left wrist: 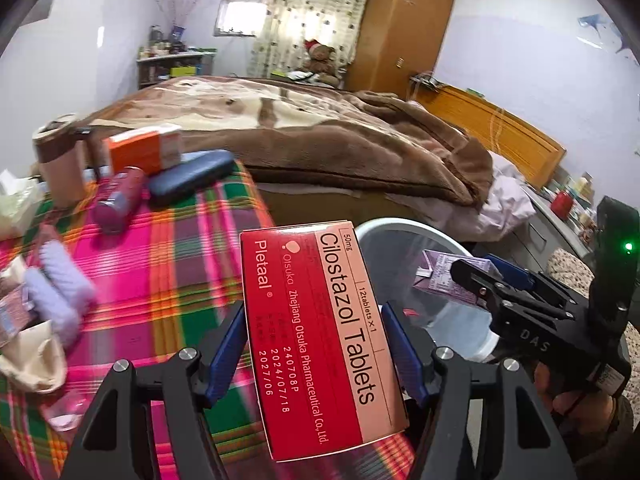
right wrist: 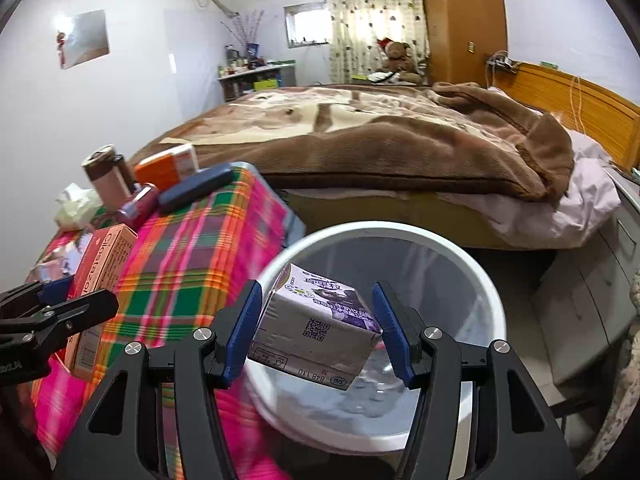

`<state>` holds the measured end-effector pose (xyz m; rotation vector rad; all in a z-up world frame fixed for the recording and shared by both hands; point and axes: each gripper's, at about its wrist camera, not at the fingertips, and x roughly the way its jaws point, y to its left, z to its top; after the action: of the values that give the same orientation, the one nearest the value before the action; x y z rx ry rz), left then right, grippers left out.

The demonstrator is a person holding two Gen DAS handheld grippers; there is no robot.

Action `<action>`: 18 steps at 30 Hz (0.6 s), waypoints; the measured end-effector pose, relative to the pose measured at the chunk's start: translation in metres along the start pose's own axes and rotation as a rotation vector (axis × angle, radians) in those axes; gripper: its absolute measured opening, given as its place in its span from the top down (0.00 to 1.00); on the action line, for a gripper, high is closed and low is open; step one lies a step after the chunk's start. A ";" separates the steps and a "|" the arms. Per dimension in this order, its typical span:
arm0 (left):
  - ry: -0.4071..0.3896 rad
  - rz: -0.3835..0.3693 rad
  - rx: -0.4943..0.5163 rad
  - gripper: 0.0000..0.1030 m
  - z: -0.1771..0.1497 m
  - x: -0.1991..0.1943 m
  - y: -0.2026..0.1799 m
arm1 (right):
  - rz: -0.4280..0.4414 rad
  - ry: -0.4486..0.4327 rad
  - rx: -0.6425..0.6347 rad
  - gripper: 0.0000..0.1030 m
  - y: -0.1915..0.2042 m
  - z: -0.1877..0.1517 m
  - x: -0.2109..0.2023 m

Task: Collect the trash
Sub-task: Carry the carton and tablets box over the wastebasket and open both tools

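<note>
While over bin — carton between hand-held gripper

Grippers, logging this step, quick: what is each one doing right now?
Left gripper: shut on the red tablet box.
Right gripper: shut on the purple drink carton, above the white bin.

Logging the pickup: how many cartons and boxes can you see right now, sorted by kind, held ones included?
Medicine boxes: 2, the red Cilostazol box in the left gripper and the orange box on the table.
Drink cartons: 1, the purple carton in the right gripper above the white bin.
Total: 3
</note>
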<state>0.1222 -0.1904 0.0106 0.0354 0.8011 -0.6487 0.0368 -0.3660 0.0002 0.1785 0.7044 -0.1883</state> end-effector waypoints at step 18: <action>0.110 -0.110 0.050 0.34 0.016 0.083 -0.055 | -0.068 0.124 0.038 0.43 -0.056 -0.009 0.029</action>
<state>0.1453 -0.2825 -0.0229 0.0734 0.8971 -0.7766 0.0399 -0.4217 -0.0315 0.2039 0.8308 -0.2577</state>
